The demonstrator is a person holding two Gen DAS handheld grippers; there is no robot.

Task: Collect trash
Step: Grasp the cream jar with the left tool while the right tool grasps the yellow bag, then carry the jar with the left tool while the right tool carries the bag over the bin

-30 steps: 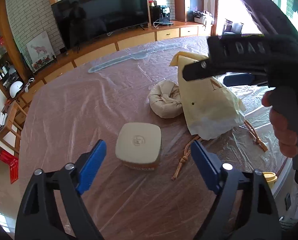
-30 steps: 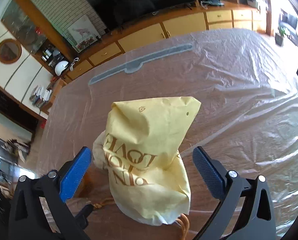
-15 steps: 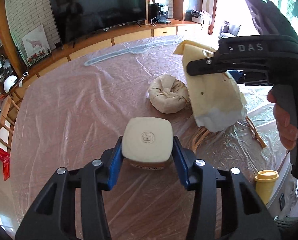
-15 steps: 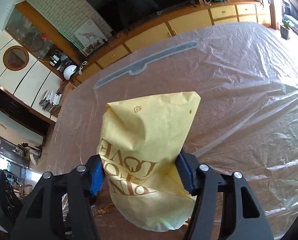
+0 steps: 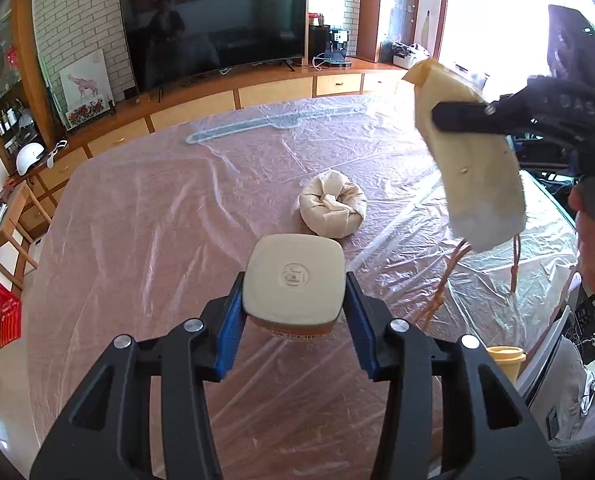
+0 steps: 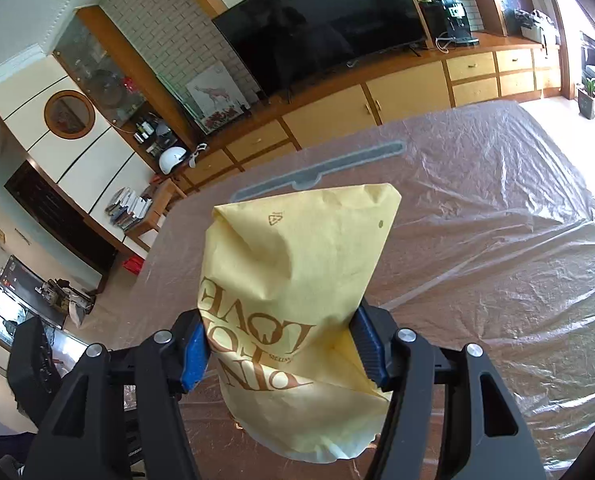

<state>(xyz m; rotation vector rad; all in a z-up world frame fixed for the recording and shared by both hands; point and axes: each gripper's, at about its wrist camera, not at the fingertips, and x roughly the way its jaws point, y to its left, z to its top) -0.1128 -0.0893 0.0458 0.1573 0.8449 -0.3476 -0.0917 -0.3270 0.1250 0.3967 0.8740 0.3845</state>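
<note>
My left gripper (image 5: pixel 294 320) is shut on a cream square-lidded container (image 5: pixel 294 280) and holds it above the plastic-covered table (image 5: pixel 137 240). My right gripper (image 6: pixel 283 354) is shut on a yellow paper bag (image 6: pixel 293 300) with brown lettering and holds it in the air; the bag also shows in the left wrist view (image 5: pixel 473 176), at the upper right, with brown cord handles (image 5: pixel 445 280) hanging down. A crumpled beige bag (image 5: pixel 332 210) lies on the table beyond the container.
A yellow lidded cup (image 5: pixel 501 360) stands low beyond the table's right edge. A TV (image 5: pixel 217 24) and wooden cabinets (image 5: pixel 257 96) line the far wall. A long transparent strip (image 5: pixel 273 124) lies at the table's far side.
Both grippers closed, the left on the cream container, the right on the yellow bag. Both objects were then lifted off the table; the bag's cords now dangle.
</note>
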